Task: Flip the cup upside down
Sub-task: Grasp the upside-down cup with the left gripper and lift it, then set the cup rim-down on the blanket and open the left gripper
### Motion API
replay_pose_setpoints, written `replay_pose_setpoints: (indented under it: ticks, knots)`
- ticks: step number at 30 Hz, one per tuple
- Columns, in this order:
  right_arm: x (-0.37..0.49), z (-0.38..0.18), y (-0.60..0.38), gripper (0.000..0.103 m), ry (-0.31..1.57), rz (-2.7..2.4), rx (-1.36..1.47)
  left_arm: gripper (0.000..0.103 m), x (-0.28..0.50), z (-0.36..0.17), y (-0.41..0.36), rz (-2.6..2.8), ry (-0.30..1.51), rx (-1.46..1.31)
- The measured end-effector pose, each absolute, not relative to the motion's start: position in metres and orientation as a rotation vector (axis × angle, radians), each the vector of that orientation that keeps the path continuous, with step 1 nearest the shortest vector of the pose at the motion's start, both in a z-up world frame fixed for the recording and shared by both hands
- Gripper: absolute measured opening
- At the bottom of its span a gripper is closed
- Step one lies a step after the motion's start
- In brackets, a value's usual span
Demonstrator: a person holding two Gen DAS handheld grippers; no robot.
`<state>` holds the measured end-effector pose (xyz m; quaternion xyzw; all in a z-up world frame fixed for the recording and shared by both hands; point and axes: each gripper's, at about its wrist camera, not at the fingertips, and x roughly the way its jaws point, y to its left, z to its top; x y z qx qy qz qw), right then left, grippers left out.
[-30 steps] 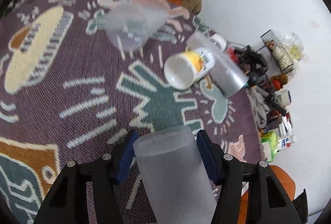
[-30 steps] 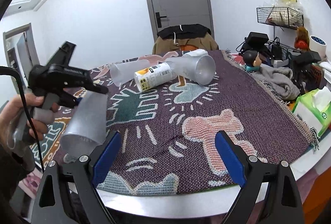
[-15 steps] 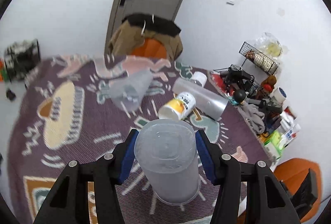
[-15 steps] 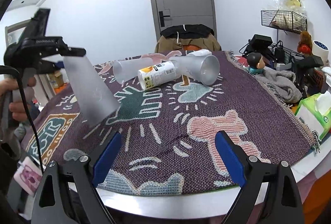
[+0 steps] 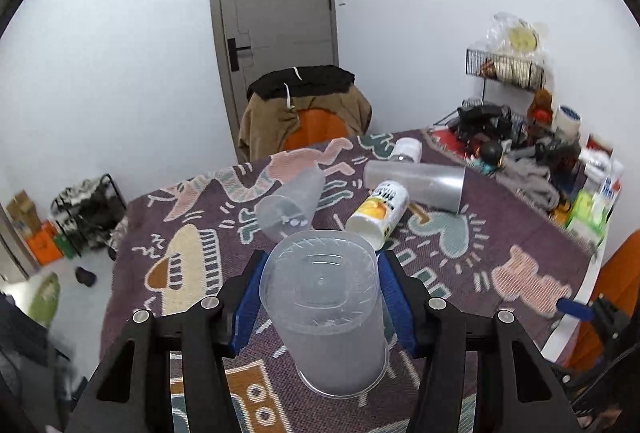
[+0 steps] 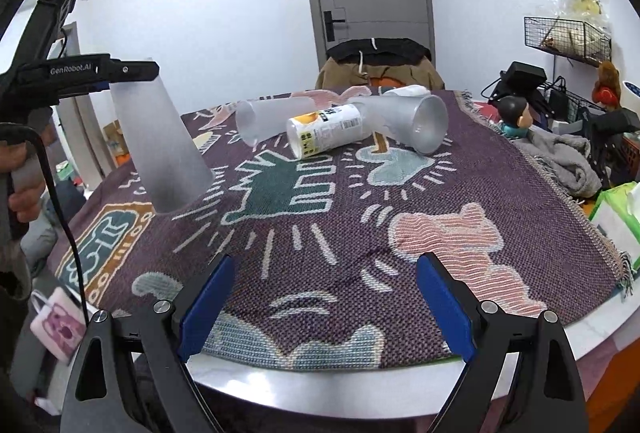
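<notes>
My left gripper is shut on a frosted clear plastic cup, its blue pads against the cup's sides near the base. The cup hangs mouth down, slightly tilted, just above the patterned purple cloth. In the right wrist view the same cup shows at the left, mouth down, rim close over the cloth, held by the left gripper. My right gripper is open and empty above the table's near edge.
Two more frosted cups and a white-and-yellow can lie on their sides at the far middle of the cloth. Clutter, a grey cloth and a tissue box crowd the right edge. A chair with clothes stands behind.
My left gripper has turned the cup over from lying sideways to mouth down and has lowered it toward the cloth. The right gripper has not moved.
</notes>
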<state>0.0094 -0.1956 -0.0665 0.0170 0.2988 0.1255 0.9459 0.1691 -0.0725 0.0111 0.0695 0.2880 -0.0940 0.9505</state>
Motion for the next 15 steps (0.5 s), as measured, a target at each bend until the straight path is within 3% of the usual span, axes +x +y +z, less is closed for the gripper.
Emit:
replay_pose_setpoints:
  ticks: [15]
  knots:
    - [0.01,-0.067,-0.197,0.092,0.604,0.299,0.084,0.058,0.179,-0.021,-0.07,-0.111,0.626,0.164]
